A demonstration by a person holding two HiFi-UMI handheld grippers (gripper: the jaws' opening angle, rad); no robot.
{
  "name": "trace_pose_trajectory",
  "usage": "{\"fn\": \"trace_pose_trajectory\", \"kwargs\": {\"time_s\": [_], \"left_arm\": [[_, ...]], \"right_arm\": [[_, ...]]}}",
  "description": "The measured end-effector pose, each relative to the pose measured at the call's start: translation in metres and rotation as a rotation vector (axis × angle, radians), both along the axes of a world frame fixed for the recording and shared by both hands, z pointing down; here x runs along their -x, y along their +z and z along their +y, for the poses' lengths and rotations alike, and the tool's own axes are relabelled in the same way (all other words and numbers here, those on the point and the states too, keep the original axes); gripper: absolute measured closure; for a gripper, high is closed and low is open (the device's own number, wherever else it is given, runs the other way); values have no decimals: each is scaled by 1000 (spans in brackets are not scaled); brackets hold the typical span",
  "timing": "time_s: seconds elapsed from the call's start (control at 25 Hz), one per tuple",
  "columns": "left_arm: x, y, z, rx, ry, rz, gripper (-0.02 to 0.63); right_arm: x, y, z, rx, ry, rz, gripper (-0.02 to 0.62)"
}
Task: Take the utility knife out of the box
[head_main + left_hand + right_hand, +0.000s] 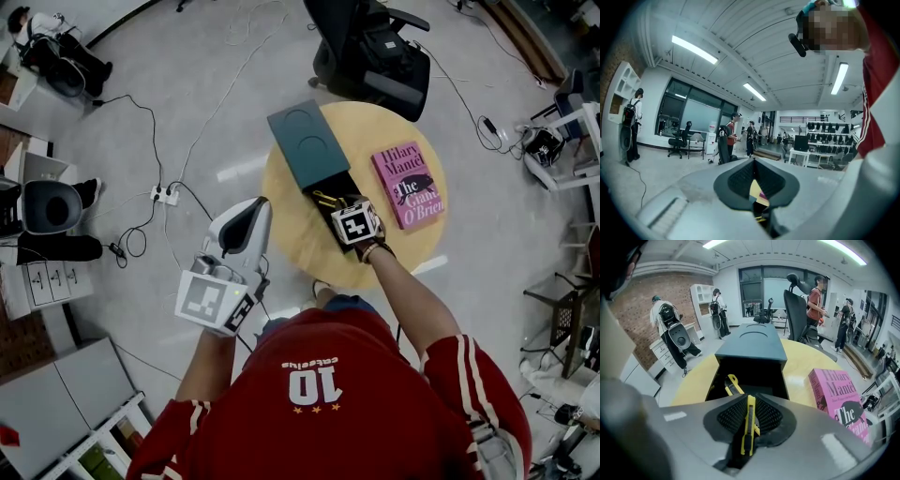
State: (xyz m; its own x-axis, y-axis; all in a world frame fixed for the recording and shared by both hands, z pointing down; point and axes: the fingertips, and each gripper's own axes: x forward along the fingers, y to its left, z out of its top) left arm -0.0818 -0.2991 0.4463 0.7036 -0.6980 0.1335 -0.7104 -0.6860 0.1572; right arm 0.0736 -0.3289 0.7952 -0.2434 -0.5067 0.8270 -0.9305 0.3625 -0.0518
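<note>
One slim yellow utility knife is clamped in the right claw at the open dark green box, ready for lifting out, while the left claw waits closed and empty.

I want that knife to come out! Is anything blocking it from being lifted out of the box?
Nothing visible. The right gripper holds the knife, and the open part of the box has nothing over it. A second knife lies further in, off the lifting path.
</note>
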Motion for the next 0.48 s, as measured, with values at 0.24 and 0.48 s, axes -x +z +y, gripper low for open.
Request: {"fn": "trace_pose_trajectory", "kwargs": {"time_s": [0.24, 0.48], "left_arm": [[3, -8, 9, -18, 3, 2, 603], [7, -20, 24, -51, 7, 7, 603]], "right_arm": [[3, -29, 2, -70, -4, -6, 557], [2, -71, 8, -171, -6, -14, 557]]}}
